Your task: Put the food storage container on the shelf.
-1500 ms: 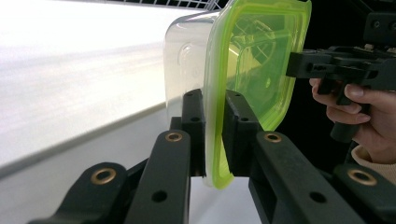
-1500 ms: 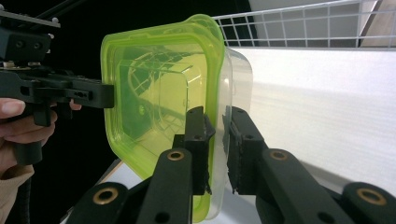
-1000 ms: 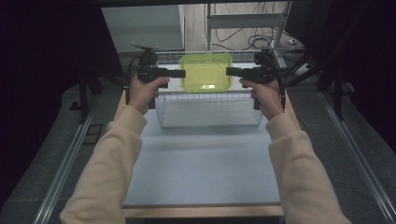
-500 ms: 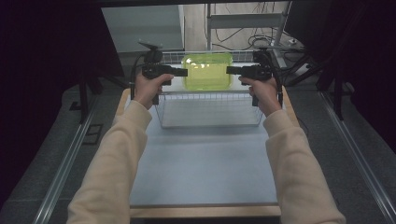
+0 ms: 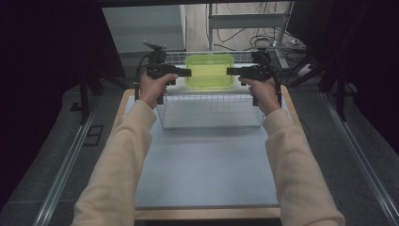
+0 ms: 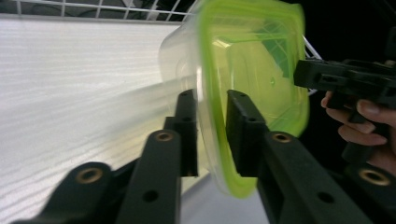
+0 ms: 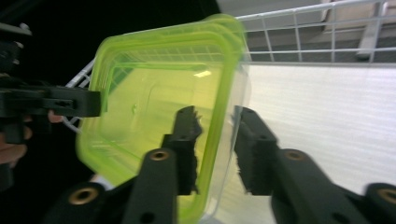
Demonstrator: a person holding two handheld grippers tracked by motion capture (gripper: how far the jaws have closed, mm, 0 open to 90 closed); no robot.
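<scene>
- A clear box with a green lid (image 5: 209, 70) sits in the wire basket (image 5: 209, 110), in the far half of it.
- The wire basket stands on the far part of the bench (image 5: 207, 165).
- The left gripper (image 5: 187, 72) is at the left edge of the box, and a hand (image 5: 153, 87) holds it.
- In the left gripper view, the green rim (image 6: 211, 121) of the box is between the two black jaws.
- Those jaws have just been opening. There is a gap on each side of the rim, so they are let go now.
- The right gripper (image 5: 230, 71) is at the right edge of the box, held by the other hand (image 5: 264, 92).
- In the right gripper view, the rim of the box (image 7: 219, 126) is between its jaws too.
- These jaws have also just been opening. They stand a bit apart from the rim and do not squeeze it.
- The box looks tipped on its side in both gripper views, because those cameras turn with the hands.
- Each gripper view shows the other gripper across the box.
</scene>
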